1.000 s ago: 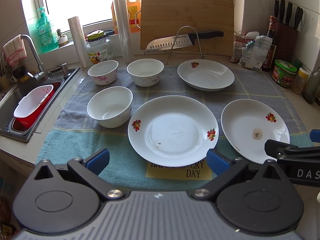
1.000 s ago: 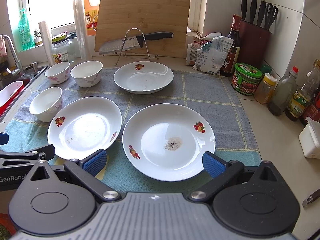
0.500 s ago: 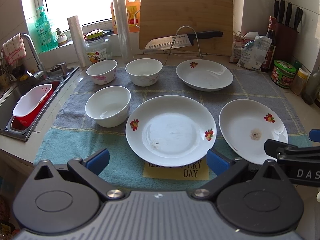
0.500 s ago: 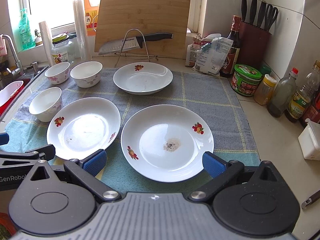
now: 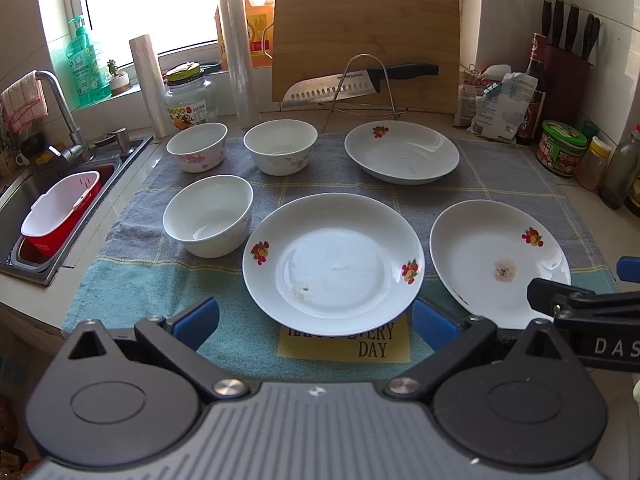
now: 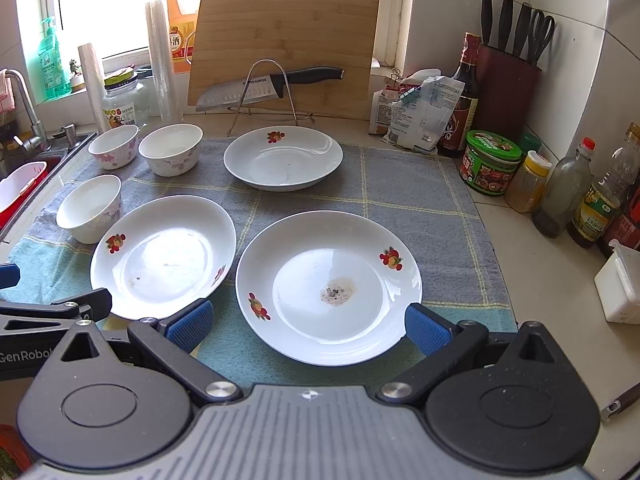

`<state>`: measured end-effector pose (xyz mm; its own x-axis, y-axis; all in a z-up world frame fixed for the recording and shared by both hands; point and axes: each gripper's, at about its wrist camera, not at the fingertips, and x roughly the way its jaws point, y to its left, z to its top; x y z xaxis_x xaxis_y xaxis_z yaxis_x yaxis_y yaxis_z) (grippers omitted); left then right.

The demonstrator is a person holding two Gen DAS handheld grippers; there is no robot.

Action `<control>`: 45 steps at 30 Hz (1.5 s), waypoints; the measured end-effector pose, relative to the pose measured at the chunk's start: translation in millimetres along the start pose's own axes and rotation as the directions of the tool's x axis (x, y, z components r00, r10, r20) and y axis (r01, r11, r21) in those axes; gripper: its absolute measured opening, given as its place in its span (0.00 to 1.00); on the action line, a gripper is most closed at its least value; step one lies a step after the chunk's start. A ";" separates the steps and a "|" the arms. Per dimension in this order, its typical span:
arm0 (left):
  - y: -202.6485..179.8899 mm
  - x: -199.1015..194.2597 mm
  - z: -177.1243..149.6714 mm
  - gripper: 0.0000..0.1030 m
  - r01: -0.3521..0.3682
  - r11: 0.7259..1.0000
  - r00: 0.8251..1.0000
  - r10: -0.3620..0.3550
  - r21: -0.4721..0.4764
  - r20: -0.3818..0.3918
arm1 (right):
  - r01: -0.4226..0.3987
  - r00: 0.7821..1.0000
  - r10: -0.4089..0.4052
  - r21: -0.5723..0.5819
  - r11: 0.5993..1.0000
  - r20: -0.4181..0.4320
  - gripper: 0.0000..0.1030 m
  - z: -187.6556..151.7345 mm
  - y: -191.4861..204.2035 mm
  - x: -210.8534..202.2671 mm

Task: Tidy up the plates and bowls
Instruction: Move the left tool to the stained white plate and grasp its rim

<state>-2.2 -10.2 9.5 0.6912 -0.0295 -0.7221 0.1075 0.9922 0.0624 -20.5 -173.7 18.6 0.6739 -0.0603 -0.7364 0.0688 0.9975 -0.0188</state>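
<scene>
- Both sets of jaws stand wide apart and hold nothing: the left gripper (image 5: 316, 318) sits low over the near edge of the towel (image 5: 136, 288), the right gripper (image 6: 306, 320) beside it.
- Left gripper's blue pads flank the near rim of the middle plate (image 5: 334, 258) without touching it.
- Right gripper's pads likewise flank the near rim of the right plate (image 6: 328, 286), which has a brown smear in its centre.
- These two plates lie side by side, rims nearly touching, on the towel spread over the desk (image 6: 548, 280).
- A third plate (image 5: 402, 152) lies farther back, in front of the knife rack (image 5: 360, 88) and the upright cutting board (image 5: 366, 44).
- Three bowls sit upright on the left part of the towel: the near bowl (image 5: 208, 216) just beside the middle plate, the pink-flowered bowl (image 5: 197, 146) and the back bowl (image 5: 281, 146) behind it, close together.
- A sink (image 5: 24, 200) with a red and white basket lies left of the towel.
</scene>
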 end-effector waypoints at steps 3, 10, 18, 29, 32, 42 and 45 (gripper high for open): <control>-1.8 0.2 -0.7 0.99 0.015 1.000 1.000 -0.015 0.001 0.010 | -0.007 1.000 0.007 0.005 1.000 0.005 1.00 -1.5 -4.2 -0.5; -7.3 -5.0 -5.2 0.99 0.076 0.997 0.996 -0.076 -0.002 0.050 | -0.015 0.999 0.014 0.018 1.000 0.039 1.00 -5.5 -19.1 -8.6; -22.5 -9.4 -14.1 0.99 0.115 0.993 0.990 -0.118 0.040 0.082 | -0.023 0.998 0.022 0.036 0.999 0.052 1.00 -11.1 -38.8 -11.7; -19.1 1.0 -20.7 0.99 0.241 0.968 0.967 -0.246 0.070 0.067 | -0.017 0.999 0.014 0.073 0.997 0.047 1.00 -15.8 -53.9 -0.7; -24.0 7.7 -21.6 0.99 0.255 0.959 0.963 -0.263 0.124 0.054 | -0.005 0.999 0.002 0.081 0.997 0.034 1.00 -17.3 -57.6 3.8; -21.8 35.7 -12.7 0.99 0.358 0.916 0.930 -0.367 0.181 0.017 | 0.025 0.999 -0.027 0.074 0.997 0.021 1.00 -21.8 -59.6 22.7; -18.3 42.2 -5.3 0.99 0.377 0.905 0.921 -0.389 0.198 0.022 | -0.001 1.000 0.000 0.041 0.999 0.031 1.00 -25.9 -60.1 30.1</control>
<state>21.3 -29.0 -25.8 0.6109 -0.4155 -0.6739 0.4994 0.8627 -0.0792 -23.4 -234.5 -20.0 0.6965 -0.0613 -0.7150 0.0978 0.9952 0.0099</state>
